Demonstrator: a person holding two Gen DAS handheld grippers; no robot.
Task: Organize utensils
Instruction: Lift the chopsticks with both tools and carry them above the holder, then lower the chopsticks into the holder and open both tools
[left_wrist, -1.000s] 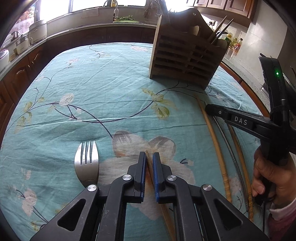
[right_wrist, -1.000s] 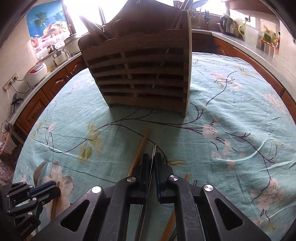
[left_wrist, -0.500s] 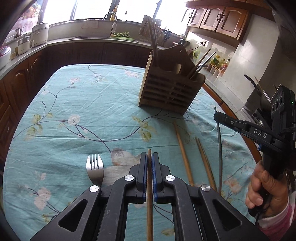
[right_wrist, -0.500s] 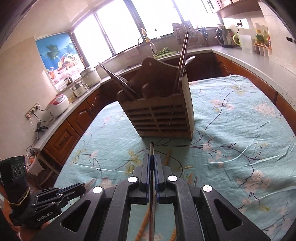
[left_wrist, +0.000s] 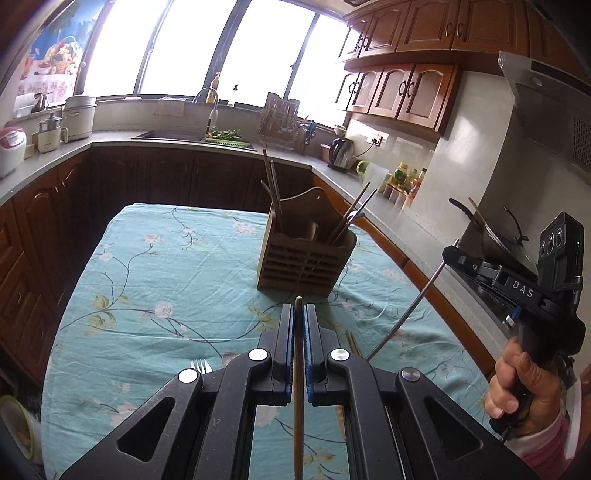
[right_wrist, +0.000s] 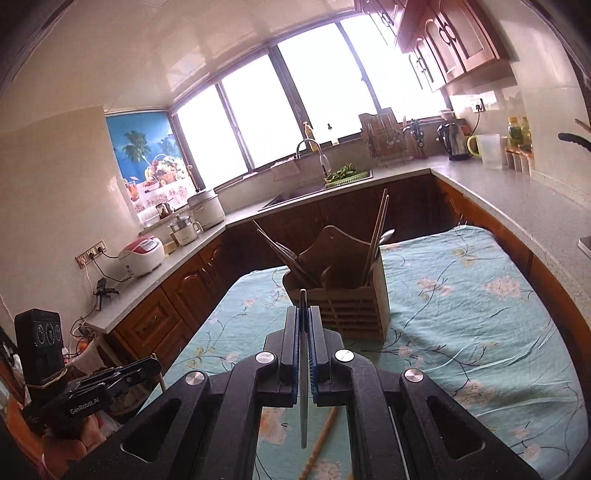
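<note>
From my left claw I can see only the tines of a fork; the rest of it is hidden under the claw's black arms. The tips of two more chopsticks peek out just right of the claw, and I cannot see how long they are. My left claw is squeezed tight on a wooden chopstick that runs straight between the blue pads, with its tip poking out a little past them and its low end cut off at the picture's edge. My right claw is squeezed tight on a thin metal chopstick. In the left view I see that same metal stick slanting down from the right claw to behind my left claw, so its low end is hidden. A hand with a pink sleeve holds that claw's handle. The wooden utensil holder stands on the worktop, which wears a teal flowered cloth, and it sits ahead of both claws, well apart from them. Chopsticks and a spoon lean out of its top, but its slots are too dark for me to see inside. One more wooden chopstick lies on the cloth under my right claw, partly covered by it.
</note>
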